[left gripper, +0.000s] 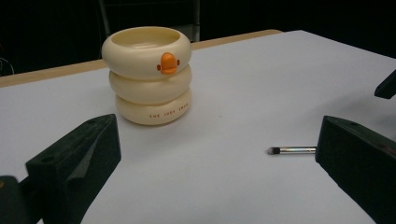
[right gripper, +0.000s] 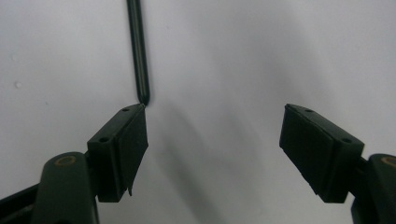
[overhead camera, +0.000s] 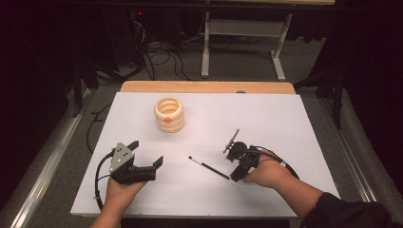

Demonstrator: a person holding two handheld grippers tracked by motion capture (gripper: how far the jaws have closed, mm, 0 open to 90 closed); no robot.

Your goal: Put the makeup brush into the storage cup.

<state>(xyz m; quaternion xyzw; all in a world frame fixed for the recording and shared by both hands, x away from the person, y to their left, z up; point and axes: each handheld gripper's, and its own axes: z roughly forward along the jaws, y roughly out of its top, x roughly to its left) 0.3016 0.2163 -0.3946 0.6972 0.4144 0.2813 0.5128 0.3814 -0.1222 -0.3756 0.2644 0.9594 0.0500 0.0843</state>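
The makeup brush (overhead camera: 209,167) lies between both tongs: at three o'clock of the left gripper (overhead camera: 146,151), at nine o'clock of the right gripper (overhead camera: 236,164), both released.

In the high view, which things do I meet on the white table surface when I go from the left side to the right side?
Left gripper, open → cream ring-shaped cup with an orange beak, farther back → thin black brush lying flat → right gripper, open, at the brush's right end.
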